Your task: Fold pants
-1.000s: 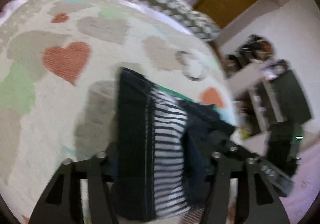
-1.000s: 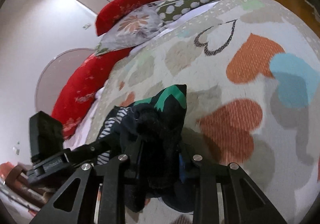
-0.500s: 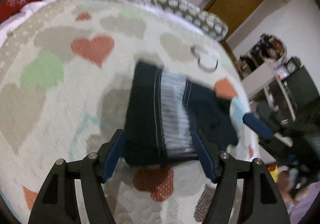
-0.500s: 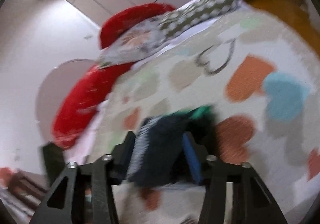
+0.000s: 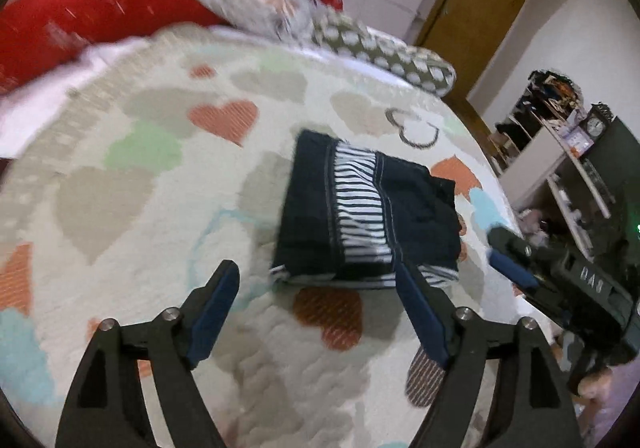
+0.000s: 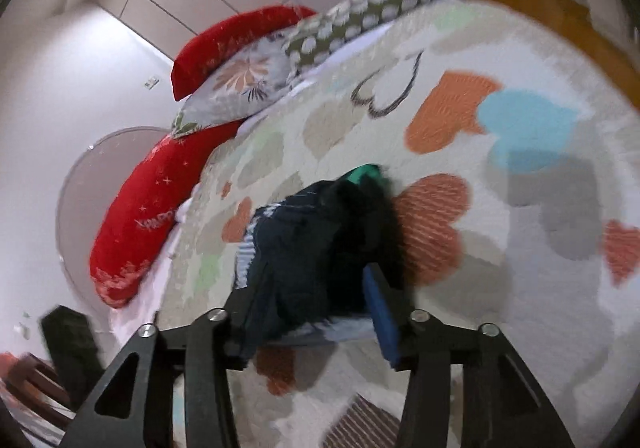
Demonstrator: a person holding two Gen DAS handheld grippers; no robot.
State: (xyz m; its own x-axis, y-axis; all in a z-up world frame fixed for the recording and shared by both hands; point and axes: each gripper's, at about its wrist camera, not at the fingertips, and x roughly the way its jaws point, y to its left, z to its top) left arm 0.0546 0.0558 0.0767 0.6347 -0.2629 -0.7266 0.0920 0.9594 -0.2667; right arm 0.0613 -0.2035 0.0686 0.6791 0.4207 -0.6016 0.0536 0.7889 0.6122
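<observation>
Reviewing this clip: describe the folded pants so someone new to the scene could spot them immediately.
Find the bed's cream quilt printed with hearts. Near its middle, just ahead of the open left tongs, lies a compact dark navy bundle, the folded pants. A black-and-white striped band down its top distinguishes it from the flat pastel hearts around it.

Left wrist camera looks down past its gripper (image 5: 316,280) at the folded pants (image 5: 368,208), at 12 o'clock on the bed quilt (image 5: 120,188). Right wrist camera sits lower and closer, pants (image 6: 316,248) filling its centre; both views share the red pillows (image 6: 160,184) at 11 o'clock.
</observation>
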